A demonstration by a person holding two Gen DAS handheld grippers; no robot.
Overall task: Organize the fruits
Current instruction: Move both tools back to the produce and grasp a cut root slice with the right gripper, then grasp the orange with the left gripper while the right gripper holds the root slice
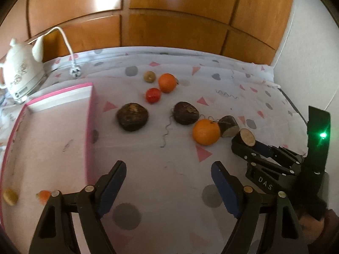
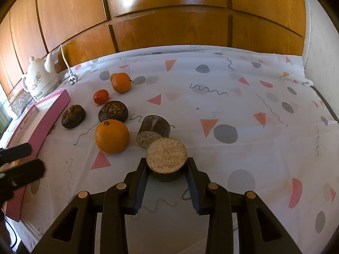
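Note:
My right gripper (image 2: pixel 166 165) is shut on a cut dark fruit half (image 2: pixel 166 155) with a pale tan face; from the left wrist view the gripper (image 1: pixel 243 146) and that half (image 1: pixel 246 137) are at the right. The other half (image 2: pixel 153 131) lies just behind it, beside a large orange (image 2: pixel 112 135). Two dark round fruits (image 2: pixel 113 111) (image 2: pixel 73 116), a red tomato (image 2: pixel 101 96) and a second orange (image 2: pixel 121 82) lie farther back. My left gripper (image 1: pixel 168 167) is open over bare cloth, next to the pink box (image 1: pixel 53 137).
In the pink box's near corner lie a small yellow fruit (image 1: pixel 9 195) and a small orange one (image 1: pixel 43 195). A white kettle (image 1: pixel 19 74) with a cord stands behind the box. A small yellowish fruit (image 1: pixel 149 76) sits beside the far orange. Wooden panels back the table.

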